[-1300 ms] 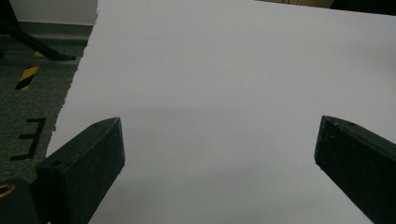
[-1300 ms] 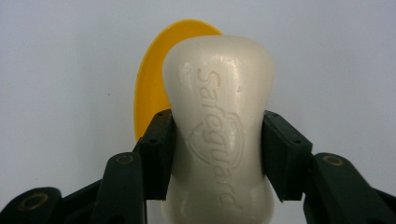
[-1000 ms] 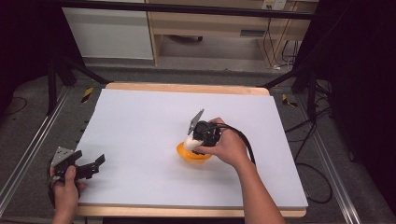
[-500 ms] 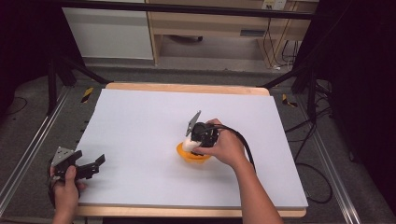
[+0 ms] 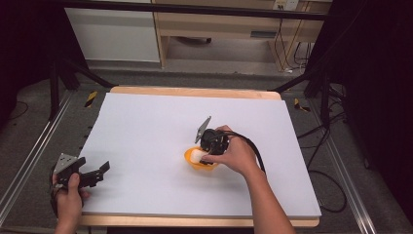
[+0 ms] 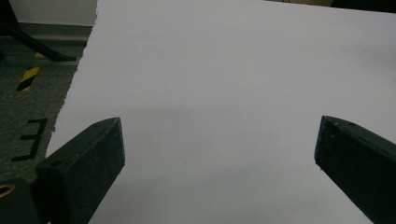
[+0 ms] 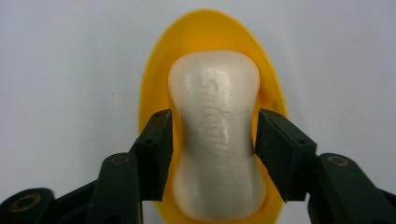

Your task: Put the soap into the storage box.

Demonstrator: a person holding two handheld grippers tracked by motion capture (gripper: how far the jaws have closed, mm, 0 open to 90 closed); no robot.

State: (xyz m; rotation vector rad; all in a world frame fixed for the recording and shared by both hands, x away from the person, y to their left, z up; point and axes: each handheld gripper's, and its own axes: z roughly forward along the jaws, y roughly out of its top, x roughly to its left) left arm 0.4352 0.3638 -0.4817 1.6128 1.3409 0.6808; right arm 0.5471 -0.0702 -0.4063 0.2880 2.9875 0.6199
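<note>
right gripper view, soap bar [image 7: 217,140] between tool jaws, yellow dish [image 7: 154,93] beneath

A pale wooden table [image 5: 195,91] stands in the middle of a dim room, its top covered by a large white sheet [image 5: 160,122] that leaves a strip of wood bare along the far and near edges. The floor is dark grey carpet [image 5: 29,112], marked with short yellow-and-black striped tape [image 5: 90,99] left of the table. Black metal stand legs [image 5: 73,73] slant down at the left. Farther off stand a white cabinet [image 5: 112,34] and a light wooden shelf unit [image 5: 219,29]. Black cables [image 5: 331,161] trail over the floor at right.
</note>
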